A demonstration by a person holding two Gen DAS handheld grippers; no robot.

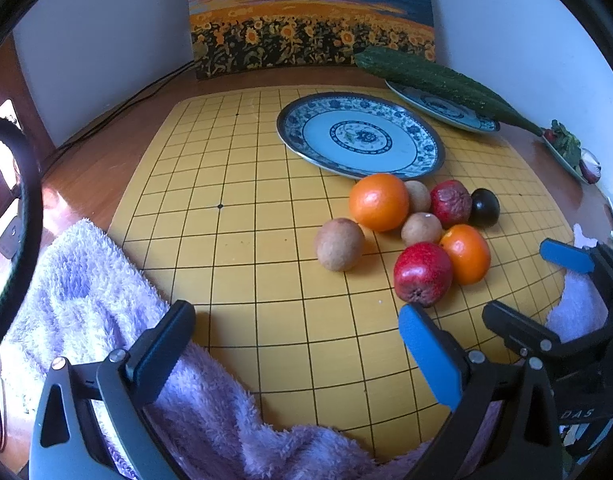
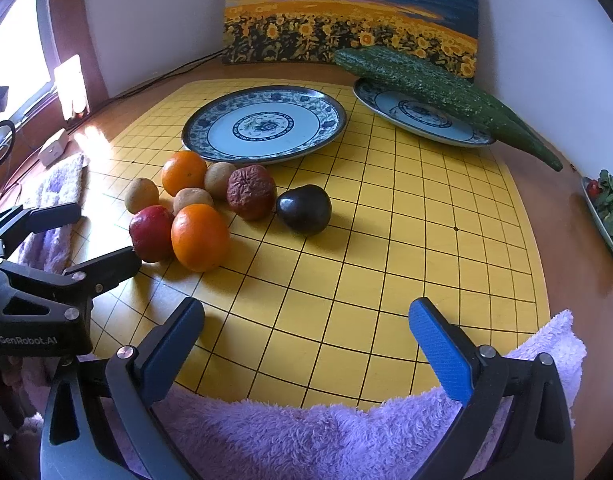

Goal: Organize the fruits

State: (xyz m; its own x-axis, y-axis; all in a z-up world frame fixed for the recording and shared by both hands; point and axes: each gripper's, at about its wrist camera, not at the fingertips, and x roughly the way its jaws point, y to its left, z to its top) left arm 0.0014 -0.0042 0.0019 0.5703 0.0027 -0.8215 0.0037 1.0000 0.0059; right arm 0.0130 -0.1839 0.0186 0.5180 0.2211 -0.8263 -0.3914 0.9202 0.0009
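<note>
Here both grippers hang low over the near edge of a yellow grid board (image 2: 386,240) on the tabletop (image 1: 86,172), with a purple towel (image 2: 286,440) under them. The left gripper (image 1: 294,348) has its jaws spread wide and holds nothing; bare board lies between them. The right gripper (image 2: 306,340) has its jaws spread just as wide, also with nothing in them.

The fruits sit bunched together on the board. From the left jaws they lie ahead and toward the right finger: a red apple (image 1: 422,274) nearest, just beyond that finger's tip, touching a small orange (image 1: 466,254) on its right. A brown kiwi (image 1: 339,244) stands a little apart to the left. Farther on come a big orange (image 1: 378,202), two small tan fruits (image 1: 421,229) (image 1: 417,196), a wrinkled red fruit (image 1: 451,203) and a dark plum (image 1: 484,208).

From the right jaws the same bunch lies ahead and left, beyond the left finger's tip; the plum (image 2: 303,209) is the one closest to the line between the jaws.

Beyond the bunch a blue-patterned plate (image 1: 290,128) sits with nothing on it. A second plate (image 2: 370,96) lies farther to the right, and a long cucumber (image 2: 434,88) rests across it. A sunflower painting (image 1: 306,16) leans on the wall behind.

The left gripper shows at the left edge of the right wrist view, near the apple (image 2: 152,234).
</note>
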